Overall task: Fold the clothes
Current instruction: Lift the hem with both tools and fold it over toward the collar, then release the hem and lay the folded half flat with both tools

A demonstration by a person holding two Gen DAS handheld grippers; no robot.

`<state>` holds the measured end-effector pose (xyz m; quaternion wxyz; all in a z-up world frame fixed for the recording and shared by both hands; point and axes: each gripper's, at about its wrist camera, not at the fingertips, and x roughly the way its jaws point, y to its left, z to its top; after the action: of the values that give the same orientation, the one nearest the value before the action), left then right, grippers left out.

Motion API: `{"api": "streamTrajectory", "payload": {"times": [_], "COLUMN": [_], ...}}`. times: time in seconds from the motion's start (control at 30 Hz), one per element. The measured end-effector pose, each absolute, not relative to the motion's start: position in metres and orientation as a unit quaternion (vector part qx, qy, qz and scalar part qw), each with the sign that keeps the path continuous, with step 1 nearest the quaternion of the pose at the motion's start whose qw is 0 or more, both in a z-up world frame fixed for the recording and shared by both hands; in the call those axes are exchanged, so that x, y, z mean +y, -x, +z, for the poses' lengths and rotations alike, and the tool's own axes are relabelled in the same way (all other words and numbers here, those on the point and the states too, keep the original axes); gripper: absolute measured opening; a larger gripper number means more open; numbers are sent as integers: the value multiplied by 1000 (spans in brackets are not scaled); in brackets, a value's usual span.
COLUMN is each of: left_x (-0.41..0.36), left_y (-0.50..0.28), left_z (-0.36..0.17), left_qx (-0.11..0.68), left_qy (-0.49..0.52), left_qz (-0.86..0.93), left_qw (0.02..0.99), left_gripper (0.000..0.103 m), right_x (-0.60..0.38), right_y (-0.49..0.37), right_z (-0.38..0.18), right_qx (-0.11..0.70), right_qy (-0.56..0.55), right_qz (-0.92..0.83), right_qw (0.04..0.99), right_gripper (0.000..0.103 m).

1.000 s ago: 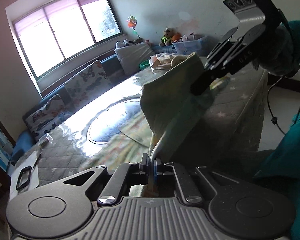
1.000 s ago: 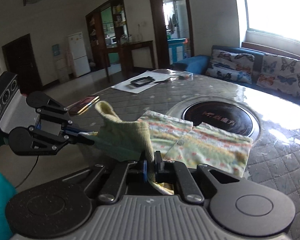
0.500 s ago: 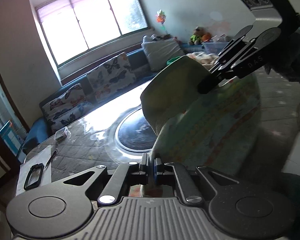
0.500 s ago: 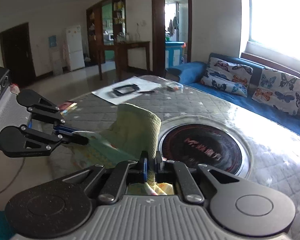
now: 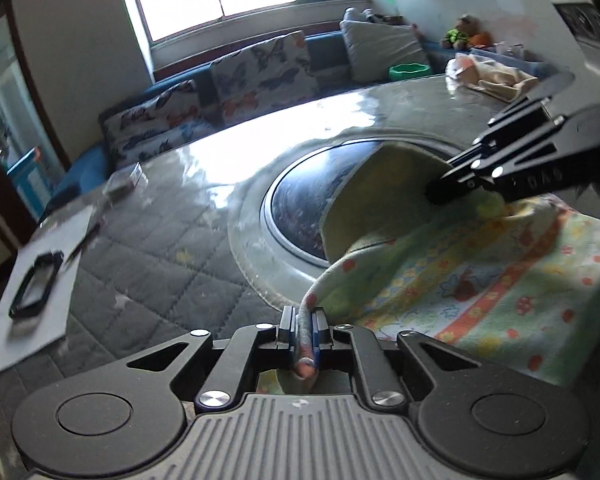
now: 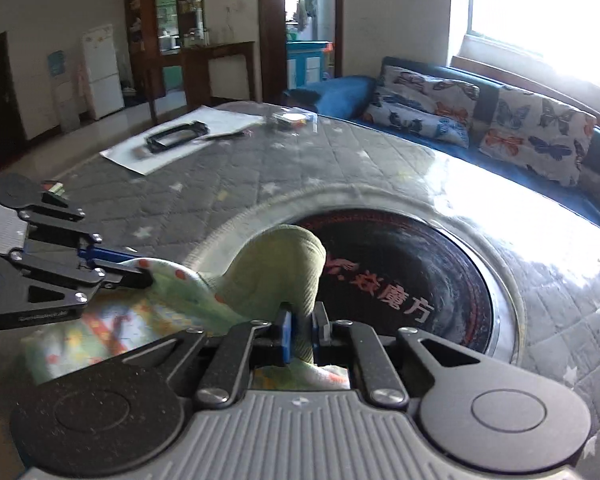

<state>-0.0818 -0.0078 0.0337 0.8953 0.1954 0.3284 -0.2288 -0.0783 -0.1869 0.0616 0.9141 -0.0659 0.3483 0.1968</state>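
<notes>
Garment (image 5: pixel 460 280), printed, green-cuffed: I have carried it forward onto table (image 5: pixel 148 248); left gripper (image 5: pixel 303 334) and right gripper (image 6: pixel 300 334) jaws just easing apart, cloth still between; fold landing.

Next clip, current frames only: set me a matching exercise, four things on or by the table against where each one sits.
Things:
1. patterned garment
2. black frame
3. butterfly cushions
4. round black panel

Places:
A. on the blue sofa under the window
B. on a white sheet at the table's far end
C. set into the table's middle
D. between both grippers' jaws

Pairs: 1-D, 2-B, 3-A, 4-C
</notes>
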Motion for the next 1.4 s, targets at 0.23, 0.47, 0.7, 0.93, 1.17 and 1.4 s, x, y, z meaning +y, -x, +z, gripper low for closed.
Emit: {"api": "streamTrajectory", "payload": {"times": [0.23,0.47,0.7,0.93,1.17,1.4], "left_x": [-3,0,20,36,10,-21], "left_y": [81,77,67,69,94,84], "left_z": [37,36,33,50,67,53], "left_qx": [328,330,342,328,317,340], "left_qy": [-170,-149,-126,-90,-72,-65], "left_qz": [-201,-172,-111,-64,-137,-184], "left_qw": [907,916,924,938,936,920], "left_gripper": [21,21,25,25,25,25], "right_x": [-198,-206,-250,-244,-211,-220], "right_y": [105,144,126,118,92,81], "right_z": [54,44,25,38,22,24], "right_qx": [320,341,359,334,361,359], "right_qy": [65,53,16,6,32,9], "right_qz": [175,211,106,131,170,146], "right_qw": [929,915,927,933,916,922], "right_gripper": [23,24,23,24,23,31]}}
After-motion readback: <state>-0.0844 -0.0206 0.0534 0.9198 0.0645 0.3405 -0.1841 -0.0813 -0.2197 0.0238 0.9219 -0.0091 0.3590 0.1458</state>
